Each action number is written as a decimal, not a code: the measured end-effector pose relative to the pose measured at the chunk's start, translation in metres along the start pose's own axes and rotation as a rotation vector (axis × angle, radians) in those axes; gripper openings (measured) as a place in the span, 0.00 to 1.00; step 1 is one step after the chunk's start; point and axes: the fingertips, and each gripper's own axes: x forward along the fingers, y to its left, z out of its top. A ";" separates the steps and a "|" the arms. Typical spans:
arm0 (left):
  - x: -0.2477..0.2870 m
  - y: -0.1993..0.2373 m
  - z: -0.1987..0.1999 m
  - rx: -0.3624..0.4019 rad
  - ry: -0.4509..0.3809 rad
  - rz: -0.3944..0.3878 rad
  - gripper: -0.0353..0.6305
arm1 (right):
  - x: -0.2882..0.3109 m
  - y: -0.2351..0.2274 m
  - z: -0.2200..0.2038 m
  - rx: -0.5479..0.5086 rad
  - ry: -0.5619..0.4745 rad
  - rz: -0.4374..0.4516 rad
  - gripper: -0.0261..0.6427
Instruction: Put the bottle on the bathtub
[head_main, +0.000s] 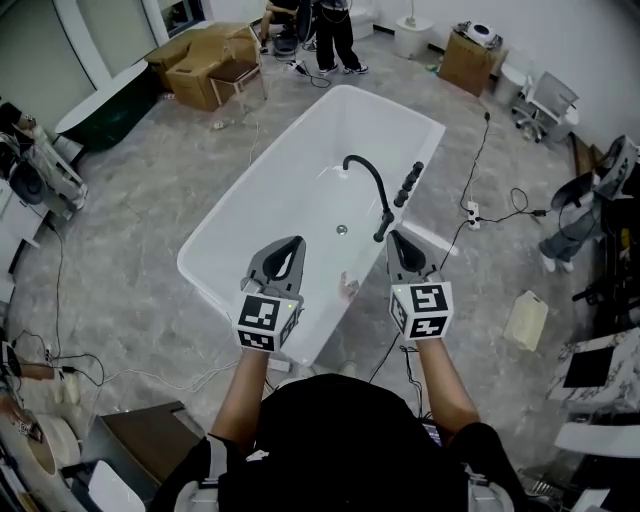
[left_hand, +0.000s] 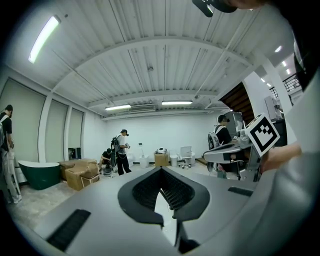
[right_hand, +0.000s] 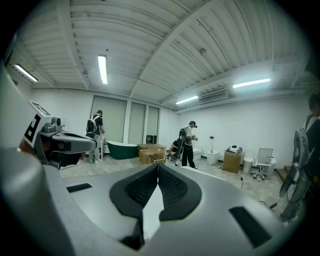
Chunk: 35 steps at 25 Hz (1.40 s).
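The white bathtub (head_main: 230, 215) stands on the grey floor in the head view, with a black curved faucet (head_main: 372, 180) on its right rim. A small pale object (head_main: 347, 287) sits at the tub's near end; I cannot tell whether it is the bottle. My left gripper (head_main: 296, 241) is held up over the tub's near end, its jaws closed tip to tip with nothing between them (left_hand: 161, 170). My right gripper (head_main: 392, 236) is level with it over the near right rim, also shut and empty (right_hand: 158, 166). No bottle shows in either gripper view.
Cardboard boxes (head_main: 205, 60) and a dark green tub (head_main: 105, 105) stand at the back left. People (head_main: 335, 35) are at the far end of the room. A power strip (head_main: 472, 212) with cables and a white canister (head_main: 525, 320) lie right of the tub.
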 end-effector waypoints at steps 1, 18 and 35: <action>-0.001 -0.001 0.001 0.006 -0.001 0.000 0.07 | -0.001 0.000 0.001 -0.001 -0.003 0.000 0.08; -0.009 -0.003 0.007 0.029 -0.015 0.010 0.07 | -0.012 -0.001 0.003 0.001 -0.008 0.006 0.07; -0.019 -0.002 0.008 -0.011 -0.017 0.010 0.07 | -0.014 0.011 0.000 0.006 -0.002 0.013 0.07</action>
